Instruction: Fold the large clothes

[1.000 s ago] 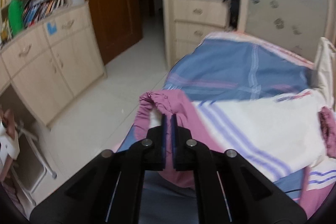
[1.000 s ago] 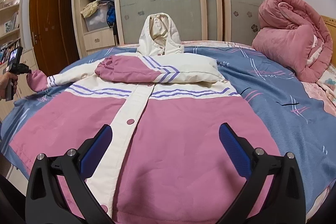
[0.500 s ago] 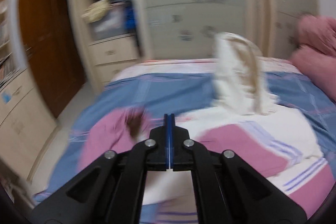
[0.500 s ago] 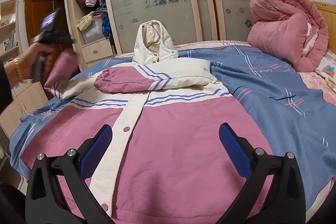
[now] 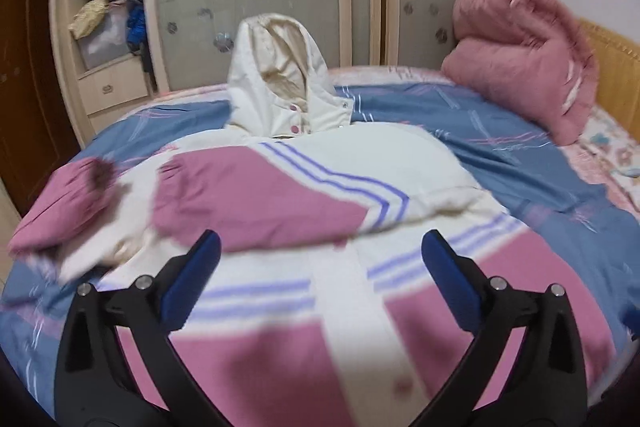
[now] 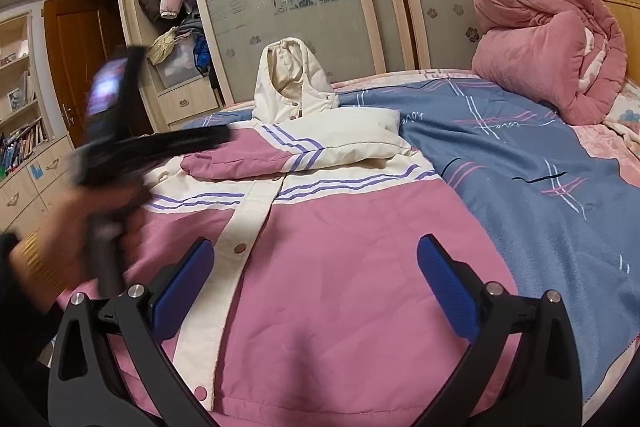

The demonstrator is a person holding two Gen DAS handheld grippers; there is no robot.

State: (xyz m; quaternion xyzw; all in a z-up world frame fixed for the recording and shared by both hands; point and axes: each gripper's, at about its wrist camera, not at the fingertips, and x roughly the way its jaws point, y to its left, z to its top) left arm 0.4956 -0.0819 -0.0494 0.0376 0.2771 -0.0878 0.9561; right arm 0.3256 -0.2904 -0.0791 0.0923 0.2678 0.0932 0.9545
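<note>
Jaws of left gripper just opened, empty, above jacket.

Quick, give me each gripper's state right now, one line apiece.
Left gripper: open, jaws have just been opening, nothing between them; it hangs over the jacket.
Right gripper: open, holding nothing, above the jacket's pink front.
</note>
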